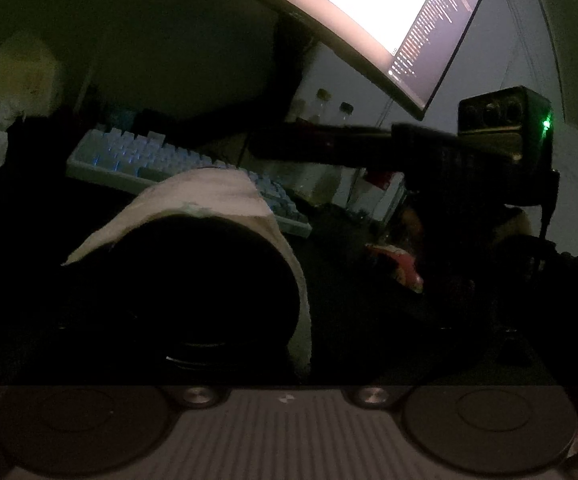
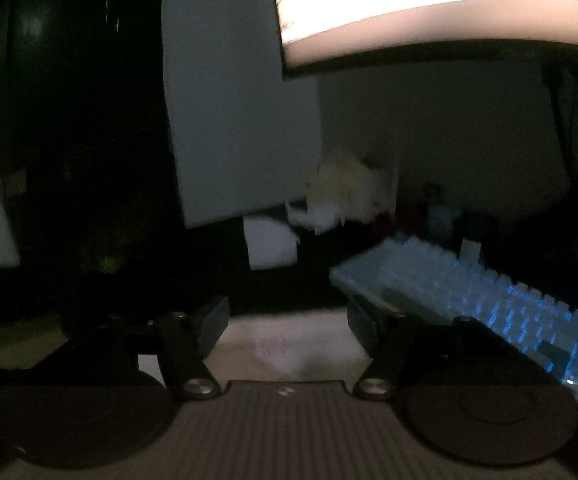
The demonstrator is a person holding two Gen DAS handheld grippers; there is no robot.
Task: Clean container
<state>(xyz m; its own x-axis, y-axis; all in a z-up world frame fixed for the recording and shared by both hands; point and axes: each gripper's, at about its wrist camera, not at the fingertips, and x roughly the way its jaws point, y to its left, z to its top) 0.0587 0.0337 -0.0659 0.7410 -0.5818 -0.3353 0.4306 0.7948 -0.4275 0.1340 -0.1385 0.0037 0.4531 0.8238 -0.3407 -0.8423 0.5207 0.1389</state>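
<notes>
The container [image 1: 193, 280] sits right in front of my left gripper [image 1: 289, 360]: a dark, round, wide-mouthed vessel on the dark bench [image 1: 369, 320], with a pale cloth [image 1: 209, 196] draped over its top and down its right side. I judge the vessel stiff and smooth-walled, likely slippery under my pads, and its darkness hides whether it is glass or plastic, so I would treat it as breakable. I would take it across the curved wall below the rim. The cloth is light and limp and would bunch wherever it is pinched, so a free corner or its hanging edge is the place for it. My left jaws are lost in shadow, and I cannot tell whether they stand clear of the container or press on it. My right gripper [image 2: 285, 316] has its jaws apart with nothing between them, over a pale blurred surface beside the backlit keyboard [image 2: 489, 300]. The monitor [image 1: 429, 32] shows lines of text too small to read, and I find no brand or label on the container.
</notes>
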